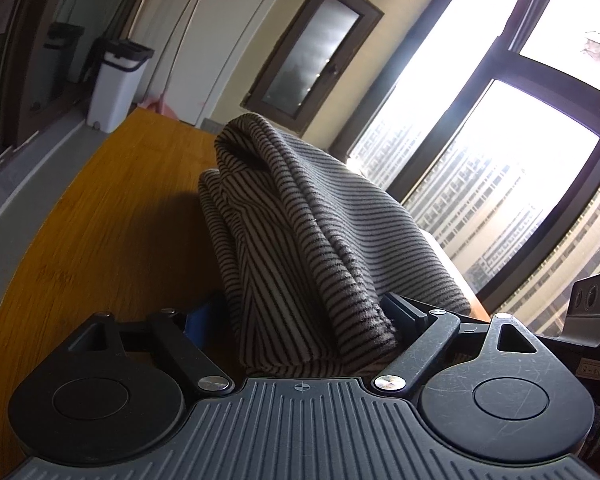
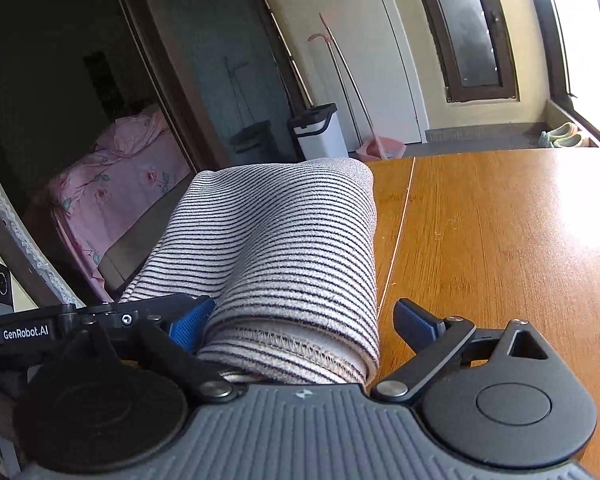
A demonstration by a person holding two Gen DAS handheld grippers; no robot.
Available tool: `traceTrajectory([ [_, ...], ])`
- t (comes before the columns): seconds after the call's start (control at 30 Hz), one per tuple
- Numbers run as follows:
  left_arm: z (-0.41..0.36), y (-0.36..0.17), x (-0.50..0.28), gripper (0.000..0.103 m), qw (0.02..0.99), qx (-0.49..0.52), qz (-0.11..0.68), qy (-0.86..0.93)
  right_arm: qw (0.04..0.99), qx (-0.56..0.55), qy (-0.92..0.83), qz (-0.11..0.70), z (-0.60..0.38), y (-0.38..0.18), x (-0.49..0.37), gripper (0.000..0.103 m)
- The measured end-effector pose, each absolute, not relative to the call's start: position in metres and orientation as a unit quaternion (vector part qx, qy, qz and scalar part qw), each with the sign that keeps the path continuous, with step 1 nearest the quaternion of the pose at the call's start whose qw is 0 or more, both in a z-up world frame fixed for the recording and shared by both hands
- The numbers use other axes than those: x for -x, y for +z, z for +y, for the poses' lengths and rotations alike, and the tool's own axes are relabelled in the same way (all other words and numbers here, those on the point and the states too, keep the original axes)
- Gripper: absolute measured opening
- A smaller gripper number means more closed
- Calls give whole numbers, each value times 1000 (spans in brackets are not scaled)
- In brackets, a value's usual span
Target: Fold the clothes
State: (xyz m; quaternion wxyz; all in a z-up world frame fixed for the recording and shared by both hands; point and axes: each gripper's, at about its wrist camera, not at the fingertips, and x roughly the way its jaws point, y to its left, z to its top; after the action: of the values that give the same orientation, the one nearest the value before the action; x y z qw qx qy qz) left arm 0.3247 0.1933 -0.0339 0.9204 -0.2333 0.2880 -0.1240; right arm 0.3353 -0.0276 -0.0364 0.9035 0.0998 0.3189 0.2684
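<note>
one striped garment [image 1: 300, 216], folded in a thick bundle, lying on the wooden desk [image 1: 100, 216]. left tongs [image 1: 300, 316] spread, bundle end between the blue pads, grip not pressed. right tongs [image 2: 300, 324] spread, other end between them, right pad [image 2: 414, 322] clear of cloth.

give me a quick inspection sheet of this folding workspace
surface: bare orange-brown wooden table.
job's things: grey black-striped knit garment, folded into a thick bundle on the table.
clutter: nothing seen on the table.
grippers: left tongs and right tongs both open, bundle between the jaws; right blue pad clear of the cloth.
cables: nothing seen.
surroundings: white bin with black lid, pink dustpan, pink floral bed, big bright window.
</note>
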Motion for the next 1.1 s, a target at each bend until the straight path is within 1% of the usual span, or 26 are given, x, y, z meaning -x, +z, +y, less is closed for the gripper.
traceTrajectory([
  [0.1,193,-35,-323,89,920,233,288,-128,906,-109,261,315,-30,-37,-327,95],
  [0.13,192,-35,-323,87,920,233,288,-130,907,-110,260,312,-30,-37,-324,93],
  [0.17,192,-35,-324,86,920,232,289,-131,909,-103,263,307,-29,-36,-321,85],
  [0.2,191,-35,-325,85,920,230,289,-131,910,-97,267,302,-27,-35,-318,81],
  [0.3,192,-35,-327,84,921,230,287,-129,911,-87,267,304,-23,-34,-319,81],
  [0.43,192,-36,-328,83,921,232,287,-125,901,-107,275,317,-25,-36,-329,81],
  [0.53,194,-37,-328,83,921,236,287,-121,900,-105,277,319,-21,-36,-334,81],
  [0.67,196,-38,-328,82,920,242,285,-117,900,-103,276,322,-18,-37,-339,85],
  [0.8,196,-38,-328,84,920,243,284,-115,898,-112,275,324,-21,-38,-340,87],
  [0.87,196,-38,-327,85,921,244,283,-112,899,-113,271,324,-21,-38,-339,89],
  [0.93,197,-37,-325,91,922,246,279,-105,900,-120,266,323,-23,-38,-338,92],
  [1.0,199,-37,-323,94,923,250,276,-97,901,-127,260,322,-26,-38,-337,96],
  [1.1,199,-36,-318,95,923,254,273,-89,901,-134,255,324,-27,-39,-334,97],
])
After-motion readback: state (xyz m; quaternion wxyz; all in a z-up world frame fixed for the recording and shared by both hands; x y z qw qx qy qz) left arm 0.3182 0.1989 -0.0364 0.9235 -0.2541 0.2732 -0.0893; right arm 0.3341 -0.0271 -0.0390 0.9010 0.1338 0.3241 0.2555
